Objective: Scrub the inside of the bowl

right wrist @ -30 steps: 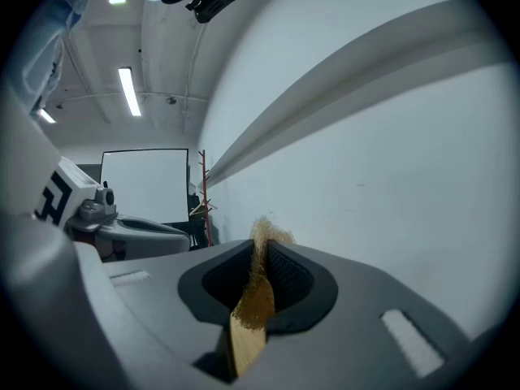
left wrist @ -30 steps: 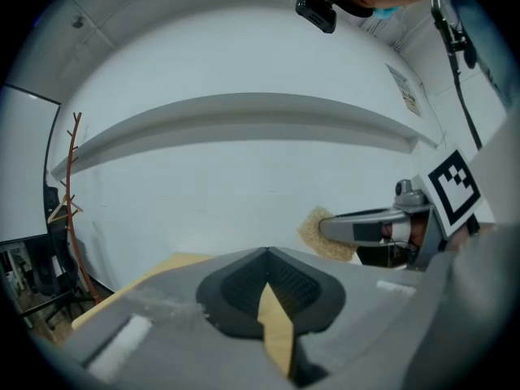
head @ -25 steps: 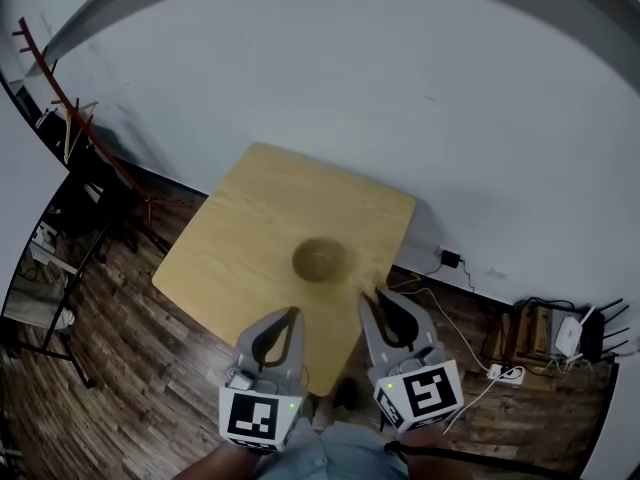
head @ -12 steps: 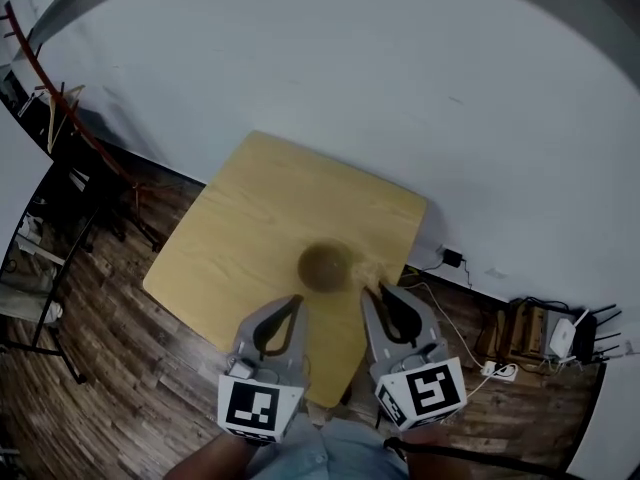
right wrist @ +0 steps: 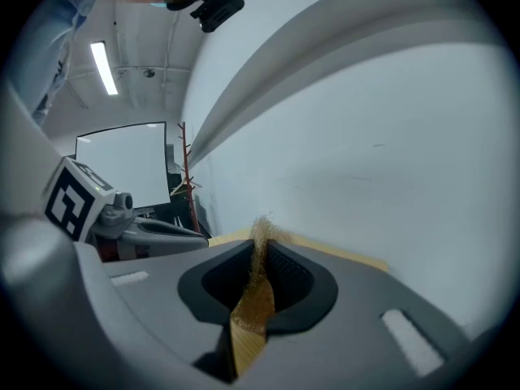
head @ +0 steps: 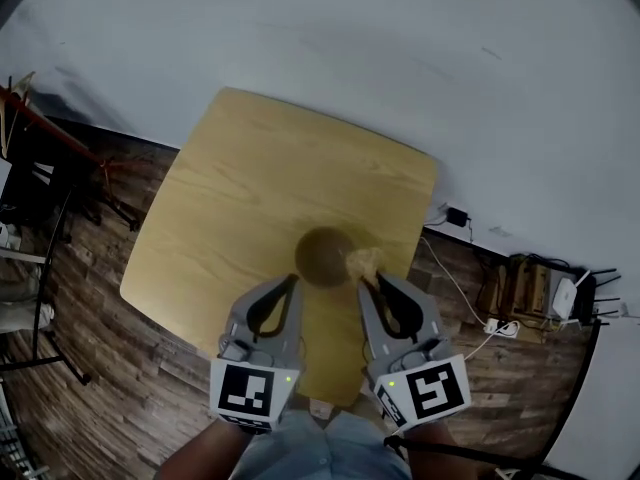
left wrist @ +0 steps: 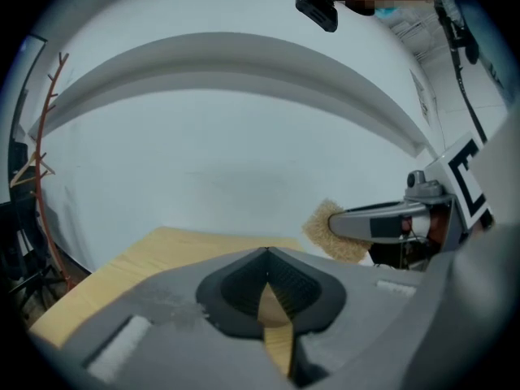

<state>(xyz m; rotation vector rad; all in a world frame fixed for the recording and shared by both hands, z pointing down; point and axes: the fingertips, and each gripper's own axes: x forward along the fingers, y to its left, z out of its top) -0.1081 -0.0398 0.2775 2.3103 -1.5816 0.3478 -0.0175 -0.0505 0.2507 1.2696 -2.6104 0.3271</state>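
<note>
The bowl [head: 322, 257] stands upright on the counter [head: 250, 188], toward the person's side. Its interior looks dark, and no contents can be made out. Scrubbing appears not yet begun: the right claw [head: 368, 288] grips a fibrous scrub pad [head: 363, 262] just beside the rim (outside the bowl). The left claw [head: 294, 282] is closed on nothing, short of the bowl.

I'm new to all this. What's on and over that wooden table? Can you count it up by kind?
Grippers: 2, the left gripper and the right gripper
Bowl: 1
Scrub pad: 1, clamped in the right gripper
Table: 1
Total: 5
</note>
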